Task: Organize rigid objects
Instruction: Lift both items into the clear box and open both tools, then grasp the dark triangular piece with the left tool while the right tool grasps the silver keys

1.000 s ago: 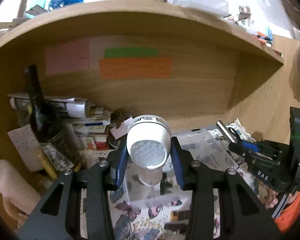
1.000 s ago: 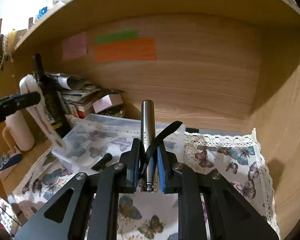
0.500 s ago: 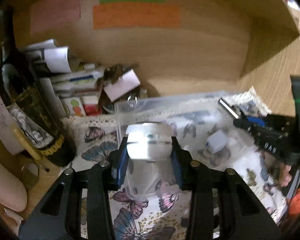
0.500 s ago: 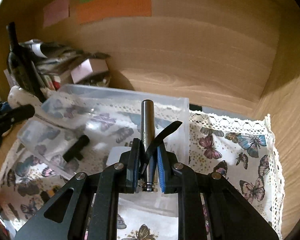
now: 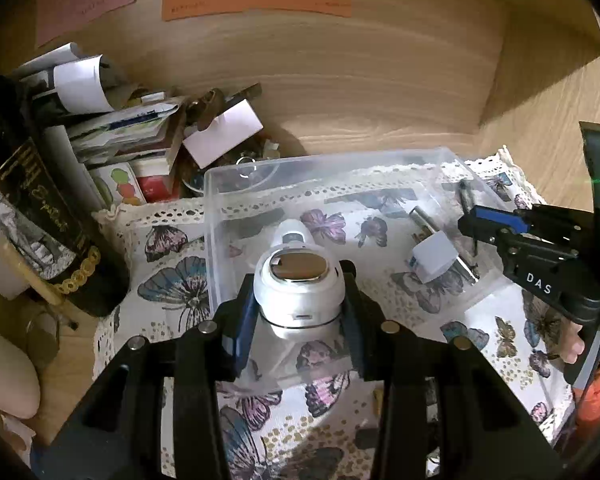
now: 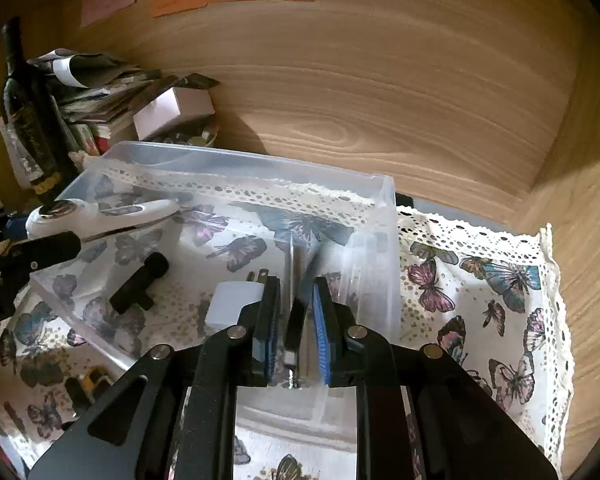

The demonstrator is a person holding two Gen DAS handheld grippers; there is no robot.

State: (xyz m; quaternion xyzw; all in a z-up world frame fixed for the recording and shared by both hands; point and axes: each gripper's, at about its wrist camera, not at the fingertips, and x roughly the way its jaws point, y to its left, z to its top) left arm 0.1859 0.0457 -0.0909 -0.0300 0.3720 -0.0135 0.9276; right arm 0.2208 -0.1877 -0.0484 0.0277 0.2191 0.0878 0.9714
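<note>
My left gripper (image 5: 298,300) is shut on a white handheld device (image 5: 298,288) with a round head, held inside the clear plastic bin (image 5: 228,176) near its left wall; it also shows in the right wrist view (image 6: 100,216). My right gripper (image 6: 296,320) has its jaws parted around a silver metal cylinder (image 6: 296,276) with a black strap, which stands low inside the bin (image 6: 384,240) at its right wall. A white plug adapter (image 6: 232,304) and a black T-shaped piece (image 6: 138,284) lie on the bin floor.
A dark wine bottle (image 5: 40,208) and a pile of papers and boxes (image 5: 140,132) stand left of the bin. The wooden back wall (image 6: 380,92) carries orange and pink notes. A butterfly-print cloth (image 6: 480,280) covers the shelf. Small dark items (image 6: 84,384) lie in front of the bin.
Both grippers have moved forward and down into the bin. The right jaws have opened around the metal cylinder, which has slid lower. The white device now points down into the bin.
</note>
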